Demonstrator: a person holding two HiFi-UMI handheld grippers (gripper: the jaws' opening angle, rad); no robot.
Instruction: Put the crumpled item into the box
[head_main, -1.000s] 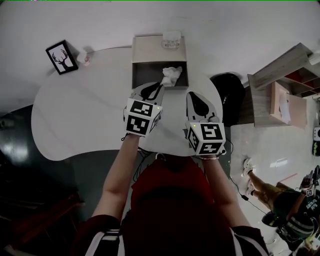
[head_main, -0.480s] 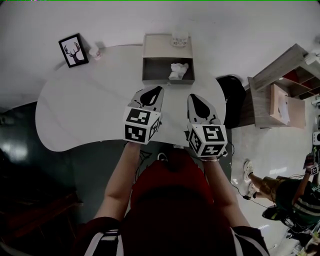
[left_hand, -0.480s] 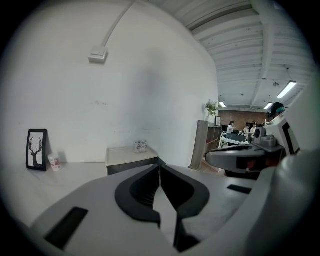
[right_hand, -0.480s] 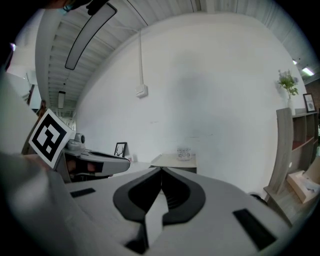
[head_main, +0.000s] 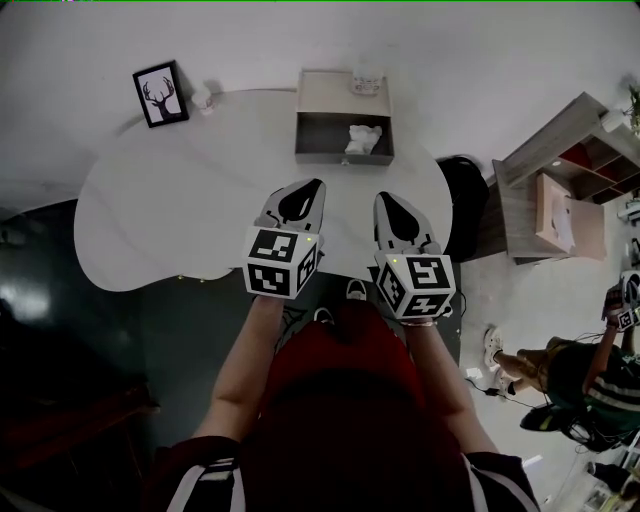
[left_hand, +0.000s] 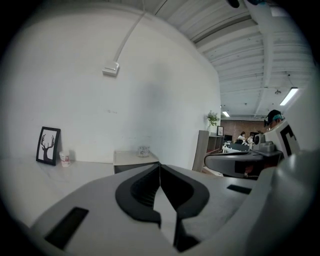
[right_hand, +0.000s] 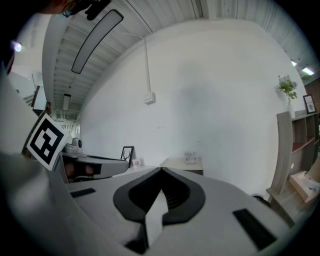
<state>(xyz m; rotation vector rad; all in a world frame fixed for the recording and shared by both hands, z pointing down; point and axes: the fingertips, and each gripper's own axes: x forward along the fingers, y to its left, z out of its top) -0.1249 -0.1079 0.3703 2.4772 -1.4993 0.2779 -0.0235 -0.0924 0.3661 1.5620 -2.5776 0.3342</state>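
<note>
Crumpled item (head_main: 362, 139) lies inside box (head_main: 322, 135), right half; material too small to tell. In both gripper views the jaws hide the box interior. Left gripper (head_main: 313, 186) & right gripper (head_main: 386, 198): jaws together, nothing btwn, near box front, not touching. Jar (head_main: 366, 82) on box top; picture frame (head_main: 160, 94) & cup (head_main: 203, 96) well left of box.
</note>
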